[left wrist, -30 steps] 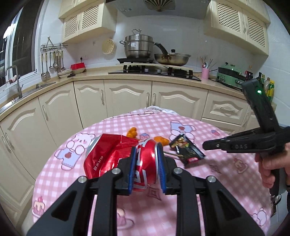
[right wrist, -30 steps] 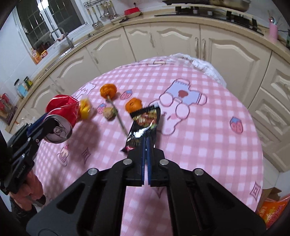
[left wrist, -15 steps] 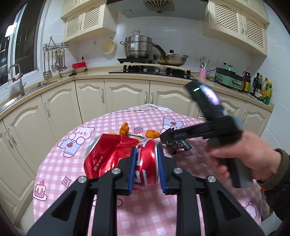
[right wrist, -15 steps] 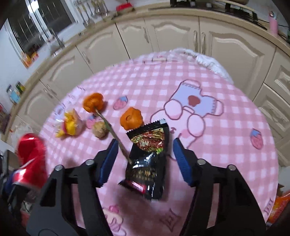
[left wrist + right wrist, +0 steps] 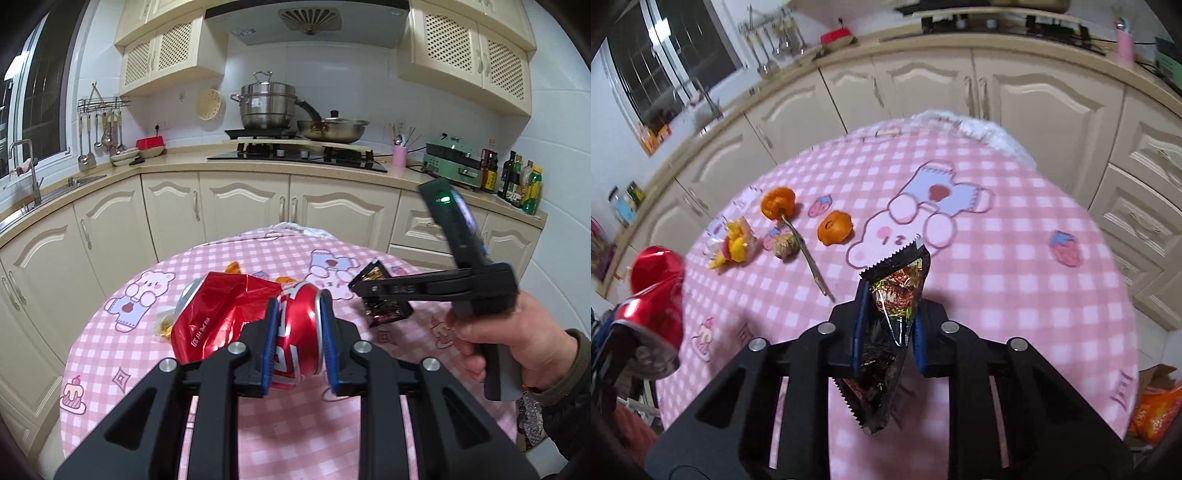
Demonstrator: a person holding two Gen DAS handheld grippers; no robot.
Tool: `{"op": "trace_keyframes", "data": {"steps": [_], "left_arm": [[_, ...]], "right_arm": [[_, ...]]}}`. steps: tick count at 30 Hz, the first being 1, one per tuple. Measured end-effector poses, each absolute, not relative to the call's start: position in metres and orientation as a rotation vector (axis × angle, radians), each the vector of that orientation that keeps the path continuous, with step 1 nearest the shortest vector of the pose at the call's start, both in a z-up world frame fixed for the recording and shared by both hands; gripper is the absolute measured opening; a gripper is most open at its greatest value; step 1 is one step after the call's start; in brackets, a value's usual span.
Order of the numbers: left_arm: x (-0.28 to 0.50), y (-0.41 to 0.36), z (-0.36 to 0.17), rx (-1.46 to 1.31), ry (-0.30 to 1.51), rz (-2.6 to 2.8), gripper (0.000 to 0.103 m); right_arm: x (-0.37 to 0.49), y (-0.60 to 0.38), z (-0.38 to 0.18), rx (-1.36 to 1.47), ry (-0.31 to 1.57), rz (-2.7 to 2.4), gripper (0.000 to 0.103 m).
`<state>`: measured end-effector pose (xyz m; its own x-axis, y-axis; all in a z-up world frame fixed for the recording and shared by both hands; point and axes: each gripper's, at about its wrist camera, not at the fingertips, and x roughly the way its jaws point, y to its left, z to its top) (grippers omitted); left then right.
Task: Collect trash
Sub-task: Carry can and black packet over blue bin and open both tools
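Note:
My left gripper [image 5: 298,328] is shut on a crushed red soda can [image 5: 297,332], with a crumpled red foil wrapper [image 5: 218,314] against its left side, held above the round pink checked table [image 5: 110,354]. My right gripper [image 5: 886,325] is shut on a black snack wrapper [image 5: 892,321] and holds it lifted off the table. In the left wrist view the right gripper [image 5: 360,288] shows at the right with the wrapper [image 5: 384,312] pinched in it. The can [image 5: 653,306] also shows at the left edge of the right wrist view.
On the table lie two orange peels [image 5: 778,201] [image 5: 834,227], a thin stick [image 5: 809,258], a brown lump [image 5: 785,245] and a clear wrapper with yellow bits [image 5: 733,245]. Cream cabinets [image 5: 251,210] curve behind the table. An orange bag [image 5: 1156,410] lies on the floor at right.
My right gripper went from open around the black wrapper on the table to shut on it, and lifted it. The left gripper kept holding the can.

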<state>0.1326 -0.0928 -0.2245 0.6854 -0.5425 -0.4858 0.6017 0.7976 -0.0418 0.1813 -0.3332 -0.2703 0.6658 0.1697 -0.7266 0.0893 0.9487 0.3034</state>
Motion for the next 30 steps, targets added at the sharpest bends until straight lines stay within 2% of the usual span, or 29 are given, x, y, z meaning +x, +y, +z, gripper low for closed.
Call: {"op": "trace_keyframes", "data": {"steps": [9,18,24,30], "left_arm": [[0.112,-0.131,-0.207,0.137,0.461,-0.728,0.021],[0.078,-0.215,-0.188,0.185,0.420,-0.892,0.021],[0.050,-0.296,-0.196,0.224,0.451,-1.048,0.021],[0.017,-0.379,-0.221,0.270,0.538,-1.199,0.021]], "right_arm": [[0.130,-0.369,-0.223,0.376,0.730,0.039,0.021],[0.054,-0.434,-0.190,0.429,0.620,-0.051,0.021],[-0.015,-0.506,-0.196,0.483,0.600,-0.209,0.021],[-0.077,-0.577,-0.233,0.595,0.616,-0.389,0.021]]}}
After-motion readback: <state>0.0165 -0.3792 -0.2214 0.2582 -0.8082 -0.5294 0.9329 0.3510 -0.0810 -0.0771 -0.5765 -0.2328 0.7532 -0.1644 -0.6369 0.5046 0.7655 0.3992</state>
